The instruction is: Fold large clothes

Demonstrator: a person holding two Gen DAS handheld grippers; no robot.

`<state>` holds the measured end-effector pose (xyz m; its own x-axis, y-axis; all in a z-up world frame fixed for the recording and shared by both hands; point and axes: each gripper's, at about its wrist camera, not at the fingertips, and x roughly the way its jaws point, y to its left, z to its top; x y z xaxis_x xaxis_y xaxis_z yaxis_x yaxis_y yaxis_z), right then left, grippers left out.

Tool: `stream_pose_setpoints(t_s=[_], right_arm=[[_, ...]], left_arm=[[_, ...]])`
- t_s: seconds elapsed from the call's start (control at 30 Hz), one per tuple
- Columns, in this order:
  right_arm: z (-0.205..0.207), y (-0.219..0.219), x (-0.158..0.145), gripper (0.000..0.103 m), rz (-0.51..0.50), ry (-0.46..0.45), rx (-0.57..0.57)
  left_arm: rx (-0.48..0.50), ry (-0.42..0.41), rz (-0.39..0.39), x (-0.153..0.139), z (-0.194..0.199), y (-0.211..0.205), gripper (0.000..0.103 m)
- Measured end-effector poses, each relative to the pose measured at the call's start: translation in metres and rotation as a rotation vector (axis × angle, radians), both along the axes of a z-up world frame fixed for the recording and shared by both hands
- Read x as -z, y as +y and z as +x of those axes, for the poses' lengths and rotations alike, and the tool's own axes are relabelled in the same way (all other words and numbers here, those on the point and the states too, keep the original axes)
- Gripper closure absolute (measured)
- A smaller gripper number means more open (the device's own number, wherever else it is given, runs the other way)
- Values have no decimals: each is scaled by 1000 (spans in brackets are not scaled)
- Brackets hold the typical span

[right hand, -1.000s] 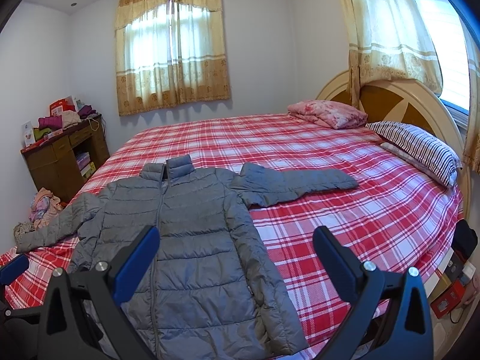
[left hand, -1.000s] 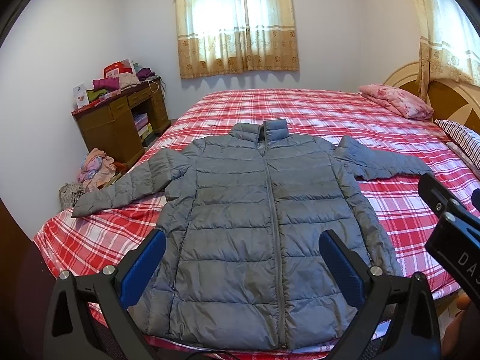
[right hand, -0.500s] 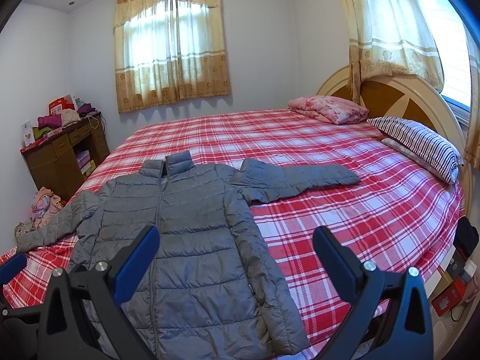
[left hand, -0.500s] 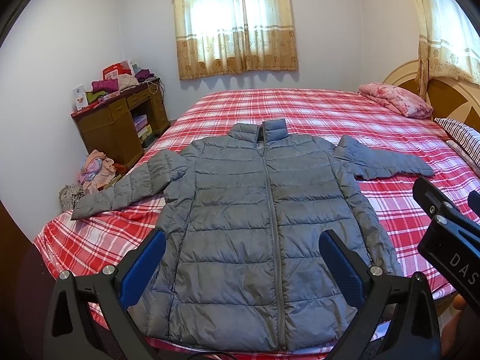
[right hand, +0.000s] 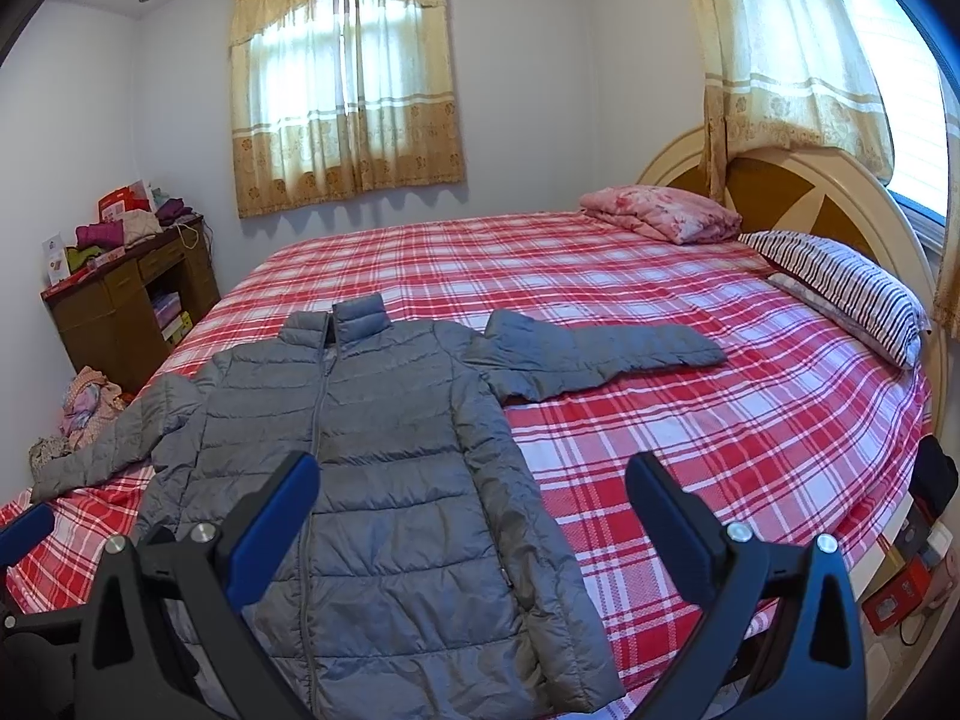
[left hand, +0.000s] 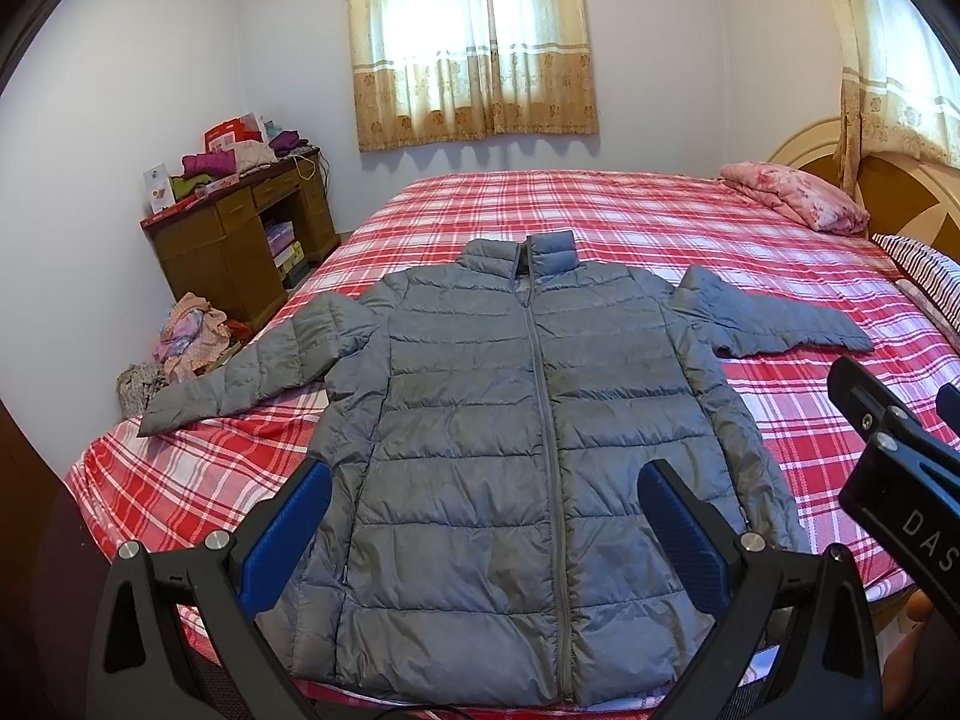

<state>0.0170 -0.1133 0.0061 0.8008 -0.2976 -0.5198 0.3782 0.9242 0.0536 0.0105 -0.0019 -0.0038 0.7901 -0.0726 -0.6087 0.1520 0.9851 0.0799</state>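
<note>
While the grey puffer jacket (left hand: pixel 528 414) lies just as it did a second ago, zipped up and spread flat with both sleeves out to the sides, the only change I can make out is in the left wrist view, where the right gripper's black body at the right edge has crept a little further in and up. The jacket rests face up on the near left part of the red plaid bed (right hand: pixel 690 420), collar pointing to the far side, hem at the near edge. The left gripper (left hand: pixel 480 531) hangs above the jacket's lower half, its blue-padded fingers (left hand: pixel 288 531) spread wide and touching nothing. The right gripper (right hand: pixel 474 531) hovers near the jacket's right side, over hem and bare sheet, its jaws likewise wide apart and empty. A pink folded quilt (right hand: pixel 660 213) and a striped pillow (right hand: pixel 840 288) sit far right by the headboard.
</note>
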Motion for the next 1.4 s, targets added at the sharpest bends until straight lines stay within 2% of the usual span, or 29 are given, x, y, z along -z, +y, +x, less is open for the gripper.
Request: stream_pose_setpoints(t_s=[0.47, 1.17, 1.3, 1.4], right_arm=[[15, -13, 10, 0, 64, 40, -11], [47, -27, 10, 0, 73, 64, 8], [63, -44, 27, 0, 147, 106, -14], [72, -77, 41, 1, 221, 131, 16]], left_arm=[[-3, 33, 9, 9, 19, -6, 1], [3, 69, 12, 11, 57, -19, 1], [27, 84, -17, 19, 70, -13, 1], [9, 131, -51, 31, 98, 5, 1]])
